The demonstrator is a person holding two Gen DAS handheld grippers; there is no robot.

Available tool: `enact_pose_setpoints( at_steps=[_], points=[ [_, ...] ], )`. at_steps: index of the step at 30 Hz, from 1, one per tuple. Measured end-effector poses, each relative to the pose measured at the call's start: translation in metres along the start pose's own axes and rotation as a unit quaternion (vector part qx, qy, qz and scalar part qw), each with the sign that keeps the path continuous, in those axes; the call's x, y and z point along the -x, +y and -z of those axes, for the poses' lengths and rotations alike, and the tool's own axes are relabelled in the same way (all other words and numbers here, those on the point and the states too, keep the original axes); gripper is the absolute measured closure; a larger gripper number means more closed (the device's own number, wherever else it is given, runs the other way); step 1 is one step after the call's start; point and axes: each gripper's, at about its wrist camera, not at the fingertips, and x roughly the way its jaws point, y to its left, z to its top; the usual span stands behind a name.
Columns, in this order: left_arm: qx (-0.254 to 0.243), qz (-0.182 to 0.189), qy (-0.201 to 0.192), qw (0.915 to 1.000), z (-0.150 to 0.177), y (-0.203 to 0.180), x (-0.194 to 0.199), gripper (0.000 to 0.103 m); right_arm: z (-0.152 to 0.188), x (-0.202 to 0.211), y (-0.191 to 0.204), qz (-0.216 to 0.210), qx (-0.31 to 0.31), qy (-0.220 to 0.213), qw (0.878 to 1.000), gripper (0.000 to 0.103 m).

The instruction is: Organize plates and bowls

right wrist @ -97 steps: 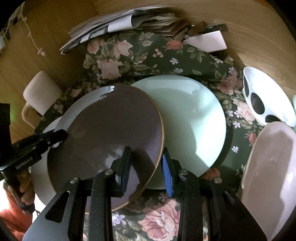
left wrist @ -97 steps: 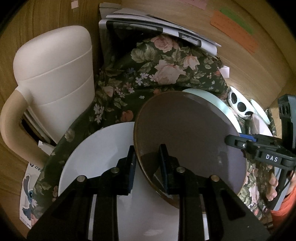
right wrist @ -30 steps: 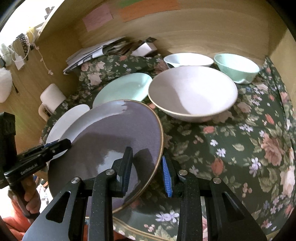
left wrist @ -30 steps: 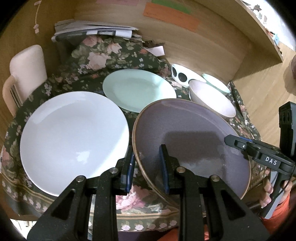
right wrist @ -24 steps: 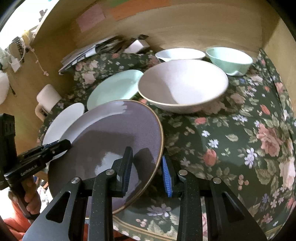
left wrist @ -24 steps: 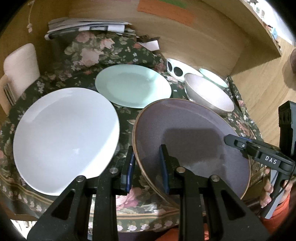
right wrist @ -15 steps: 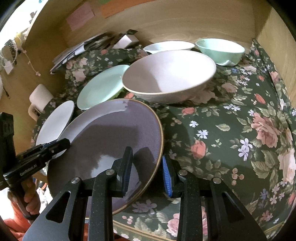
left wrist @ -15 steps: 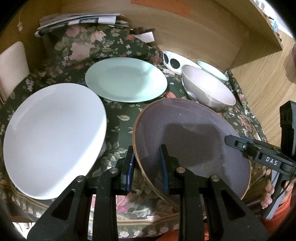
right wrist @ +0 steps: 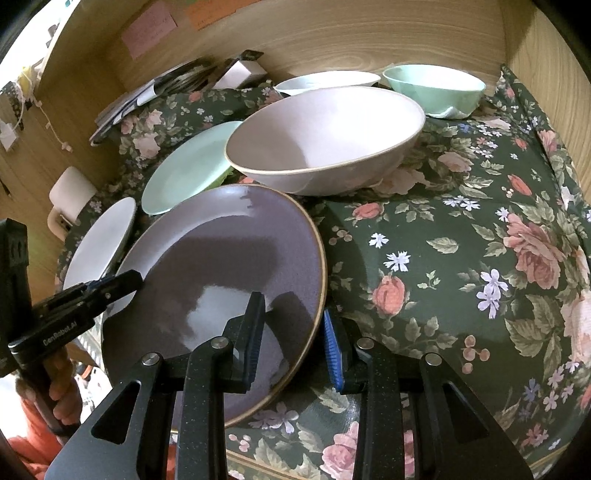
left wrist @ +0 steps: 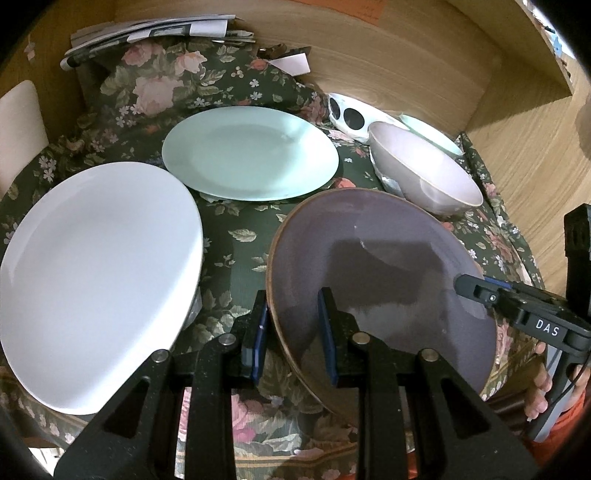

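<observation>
Now, line by line, all places given from the purple plate.

Purple plate (left wrist: 380,273): I hold it tilted between both tools, above the near edge of the tabletop and its floral cloth (right wrist: 461,258); whether its underside touches the cloth I cannot tell.

Left hand-held gripper (left wrist: 293,332): clamped on the plate's left rim, one blue pad on the outside, the other finger pressed on the inner face.

Right hand-held gripper (right wrist: 293,334): clamped on the plate's right rim in the same way, the blue pad outside, the black finger inside the dish.

My hands: fingers show below each tool's handle in the other camera, with an orange sleeve at the frame edge.

White plate (left wrist: 92,273): to the plate's left, apart from it, flat on the cloth with its near edge past the table's front.

Mint plate (left wrist: 251,153): beyond the purple plate and to its left, flat on the cloth.

Pale pink bowl (right wrist: 325,136): just beyond the plate's far rim, upright; it overlaps the mint plate's edge in the right view.

White bowl with black spots (left wrist: 349,116): farther back, behind the pink bowl.

Mint bowl (right wrist: 436,90): behind and to the right of the pink bowl, near the wooden wall.

Stack of papers (left wrist: 155,35): far back left, against the wall.
</observation>
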Motion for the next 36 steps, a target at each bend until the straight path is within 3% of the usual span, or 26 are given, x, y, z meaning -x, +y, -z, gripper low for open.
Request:
enact_pose_setpoints(
  at_steps=[7, 10, 12, 27, 36],
  points=[
    [-0.002, 0.004, 0.000, 1.0000, 0.000, 0.002, -0.001, 0.078, -0.001, 0.001, 0.001, 0.007, 0.007, 0.000, 1.000, 0.072],
    [-0.003, -0.006, -0.009, 0.9999, 0.000, 0.003, 0.004, 0.070, -0.002, 0.007, 0.002, 0.019, 0.014, -0.010, 1.000, 0.068],
    [-0.001, -0.011, -0.018, 0.9998, 0.000, 0.005, 0.009, 0.057, -0.003, 0.014, 0.004, 0.026, 0.019, -0.020, 0.999, 0.064],
    [0.016, -0.065, -0.107, 0.9920, -0.007, 0.036, 0.073, 0.018, -0.032, 0.034, 0.068, -0.014, 0.089, -0.077, 0.993, 0.045],
    [0.060, -0.114, -0.121, 0.9843, 0.004, 0.087, 0.096, 0.016, -0.043, 0.010, 0.120, -0.058, 0.139, -0.057, 0.987, 0.042]
  ],
)
